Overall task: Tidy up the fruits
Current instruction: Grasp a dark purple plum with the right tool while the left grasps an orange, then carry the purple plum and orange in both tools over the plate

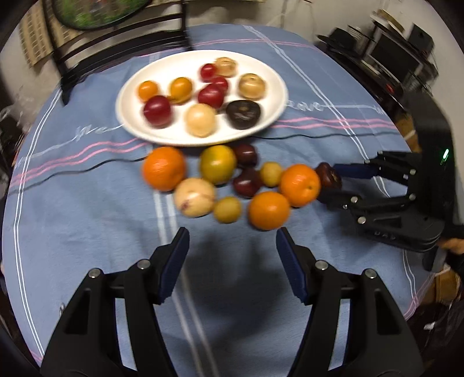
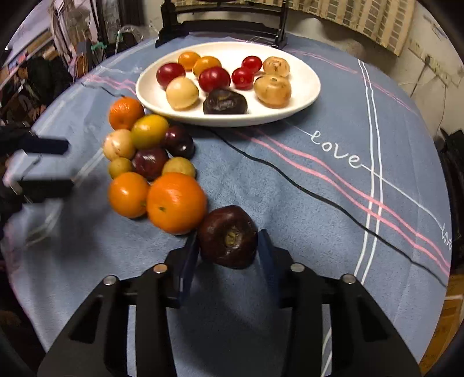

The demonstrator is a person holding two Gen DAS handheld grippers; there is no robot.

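A white plate holds several small fruits: red, orange, tan and one dark purple. A cluster of loose fruits lies on the cloth in front of it, with oranges, a green-yellow fruit, tan and dark ones. My right gripper is shut on a dark purple fruit at the cluster's edge, beside an orange. My left gripper is open and empty, just in front of the cluster; it shows blurred in the right wrist view.
The round table wears a blue cloth with pink, white and black stripes. A dark chair stands behind the plate. Shelves and clutter lie beyond the table edge.
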